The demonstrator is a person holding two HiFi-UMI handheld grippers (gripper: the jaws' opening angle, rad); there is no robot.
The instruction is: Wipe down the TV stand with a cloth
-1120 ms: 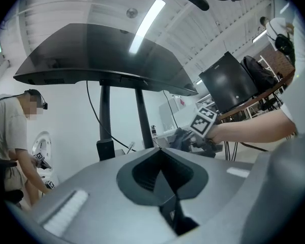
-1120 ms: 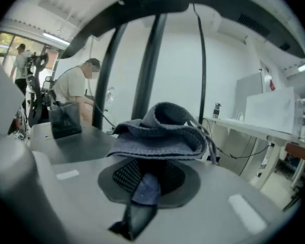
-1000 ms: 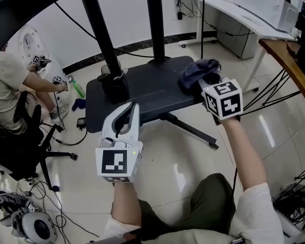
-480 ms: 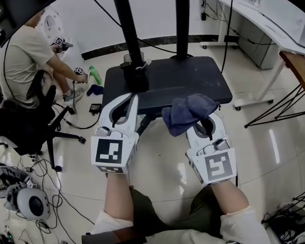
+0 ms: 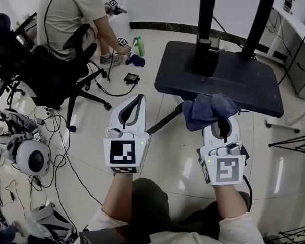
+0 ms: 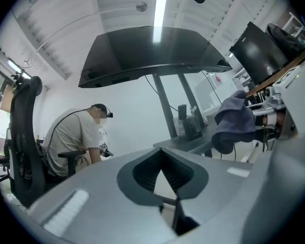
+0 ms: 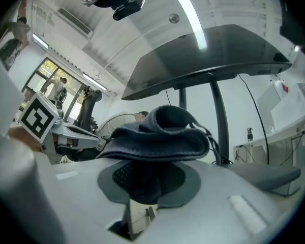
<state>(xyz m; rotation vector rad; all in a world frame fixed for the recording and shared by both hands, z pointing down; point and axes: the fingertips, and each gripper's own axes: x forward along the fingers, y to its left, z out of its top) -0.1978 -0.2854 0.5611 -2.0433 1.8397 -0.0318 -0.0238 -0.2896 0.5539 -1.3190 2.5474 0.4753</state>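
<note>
Pale short sleeves and dark olive trousers show at 6 o'clock. The left gripper and right gripper share light grey shells, black-lined jaws, a small green light and marker cubes in black and white. A black cable hangs at the right one's 4 o'clock.

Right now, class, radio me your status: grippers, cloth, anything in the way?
Left gripper shut, empty. Right gripper shut on blue cloth, at near edge of TV stand base. Two posts on base; nothing between.

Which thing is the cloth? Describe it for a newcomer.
Find the black TV stand base, upper right in the head view. At its near edge the right gripper clamps a crumpled dark-blue cloth; the left gripper holds nothing.
</note>
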